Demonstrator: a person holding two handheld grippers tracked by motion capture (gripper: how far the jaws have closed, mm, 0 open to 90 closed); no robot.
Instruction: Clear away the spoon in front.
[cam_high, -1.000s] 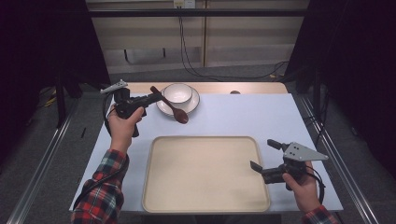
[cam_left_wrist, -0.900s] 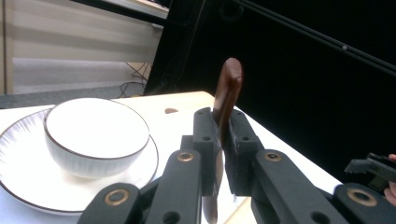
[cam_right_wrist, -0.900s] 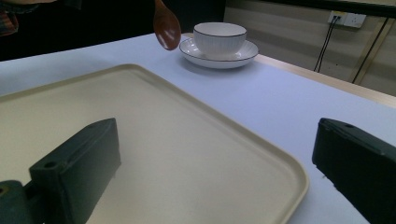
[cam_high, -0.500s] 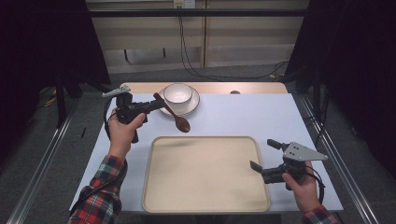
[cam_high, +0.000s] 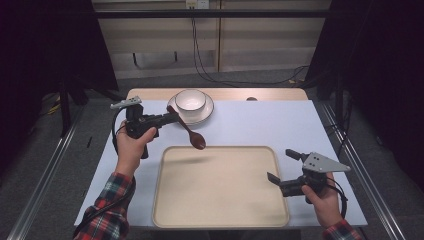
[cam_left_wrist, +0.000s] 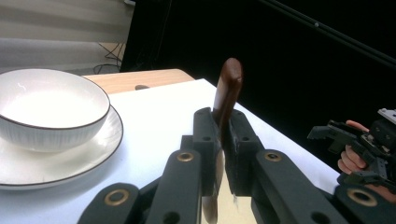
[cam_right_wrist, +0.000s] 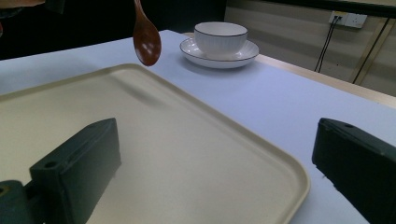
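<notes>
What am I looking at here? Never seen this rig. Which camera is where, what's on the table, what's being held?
There is no robot arm. A person holds a two-jaw tool in each hand: the left hand-held gripper and the right hand-held gripper.

The high view comes from a fixed camera above the person's side of the table. The other two pictures come from cameras riding on the grippers, looking along their black jaws.

On the table lie a beige tray and, at the far side, a white bowl on a saucer.

The left hand-held gripper is shut on the handle of a brown wooden spoon, held in the air by the tray's far edge. The right hand-held gripper is open and holds nothing, near the tray's right edge.
</notes>
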